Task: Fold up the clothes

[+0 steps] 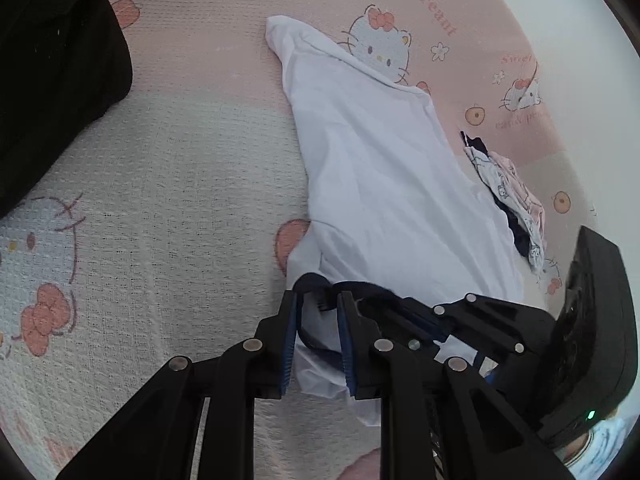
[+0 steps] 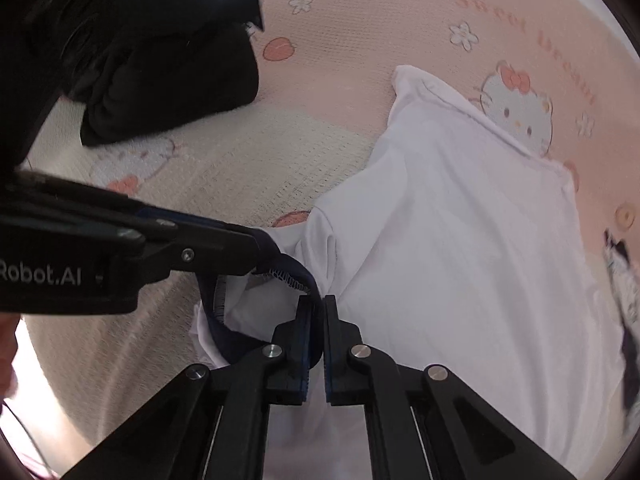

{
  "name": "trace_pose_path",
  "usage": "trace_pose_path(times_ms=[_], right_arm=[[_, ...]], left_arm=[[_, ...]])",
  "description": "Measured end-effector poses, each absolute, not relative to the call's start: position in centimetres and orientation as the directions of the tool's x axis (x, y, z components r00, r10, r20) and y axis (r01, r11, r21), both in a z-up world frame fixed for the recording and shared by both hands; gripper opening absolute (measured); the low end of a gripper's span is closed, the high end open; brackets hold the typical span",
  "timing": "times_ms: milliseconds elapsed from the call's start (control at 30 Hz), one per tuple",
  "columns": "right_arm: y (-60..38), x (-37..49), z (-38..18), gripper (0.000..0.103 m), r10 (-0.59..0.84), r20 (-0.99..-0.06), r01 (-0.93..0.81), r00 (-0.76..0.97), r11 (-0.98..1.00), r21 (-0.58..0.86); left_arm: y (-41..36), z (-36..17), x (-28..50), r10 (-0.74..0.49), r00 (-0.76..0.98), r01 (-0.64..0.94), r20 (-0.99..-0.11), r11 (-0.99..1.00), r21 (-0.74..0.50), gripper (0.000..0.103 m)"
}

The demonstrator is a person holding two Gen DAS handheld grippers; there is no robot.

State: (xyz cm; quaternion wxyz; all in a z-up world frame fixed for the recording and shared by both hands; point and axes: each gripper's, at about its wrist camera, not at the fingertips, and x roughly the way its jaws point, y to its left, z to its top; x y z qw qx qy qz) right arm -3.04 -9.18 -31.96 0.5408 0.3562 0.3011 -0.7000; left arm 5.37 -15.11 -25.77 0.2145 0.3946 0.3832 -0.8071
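The white shirt (image 2: 460, 260) is lying flat on the pink bed cover (image 2: 360, 20), and it is stretching straight out ahead of both grippers. Its long way is running away from them, with the far end up near the cat picture (image 2: 516, 112). The near end, with the dark blue collar (image 2: 296, 280), is sitting right at the tips of the tools.

The right gripper (image 2: 318, 304) is pressing its two fingers together and pinching the dark blue collar on the right side of the neck hole. The left gripper (image 1: 318, 308) is coming in just beside it. Its fingers are nearly together, with a bunch of collar and white cloth between them, so it looks like it is pinching too.

Both hands are equally near. A black pile of clothes (image 2: 172, 72) is sitting well off to the left.
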Motion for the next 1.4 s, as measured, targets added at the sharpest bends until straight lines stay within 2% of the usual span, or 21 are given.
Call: trace_pose_path(times_ms=[167,233,333,433,600,733,1067,1267,1400], right_arm=[[-7.9,-6.4,-31.4,0.001,-0.567,-0.822,0.929,-0.046,-0.327,0.174],[-7.5,-7.7,-31.5,0.002,-0.581,-0.814,0.901,0.018,-0.344,0.265],[-7.3,-9.5,-31.6,0.002,-0.618,-0.775,0.842,0.134,-0.341,0.417],[-7.5,-10.8,-31.9,0.002,-0.636,-0.734,0.764,0.236,-0.345,0.545],[-8.8,-11.4,-31.5,0.002,-0.648,-0.714,0.742,0.265,-0.335,0.58],[-10.1,-12.1,-30.8,0.002,-0.664,-0.694,0.726,0.277,-0.329,0.604],[-11.9,-12.1,-28.6,0.002,-0.672,-0.684,0.734,0.285,-0.306,0.606],[-12.2,-12.8,-28.0,0.002,-0.677,-0.676,0.726,0.29,-0.305,0.616],[-12.2,-13.2,-28.0,0.002,-0.651,-0.717,0.748,0.25,-0.341,0.57]], left_arm=[[-16.3,-25.3,5.1,-0.039,-0.597,0.683,-0.801,-0.549,-0.482,0.018],[-16.8,-25.5,5.0,-0.031,-0.57,0.719,-0.821,-0.502,-0.48,0.023],[-16.9,-25.7,5.6,-0.03,-0.57,0.743,-0.821,-0.444,-0.5,0.029],[-16.2,-25.9,6.5,-0.026,-0.575,0.747,-0.818,-0.426,-0.511,0.029],[-14.4,-26.3,7.3,0.006,-0.581,0.724,-0.814,-0.452,-0.52,0.029],[-13.1,-26.7,6.8,0.01,-0.554,0.714,-0.833,-0.509,-0.481,0.029],[-12.4,-26.5,4.1,-0.091,-0.508,0.725,-0.856,-0.582,-0.369,0.029],[-13.4,-25.7,3.7,-0.137,-0.537,0.739,-0.832,-0.551,-0.386,0.029],[-13.9,-24.7,3.4,-0.158,-0.565,0.732,-0.81,-0.549,-0.404,0.029]])
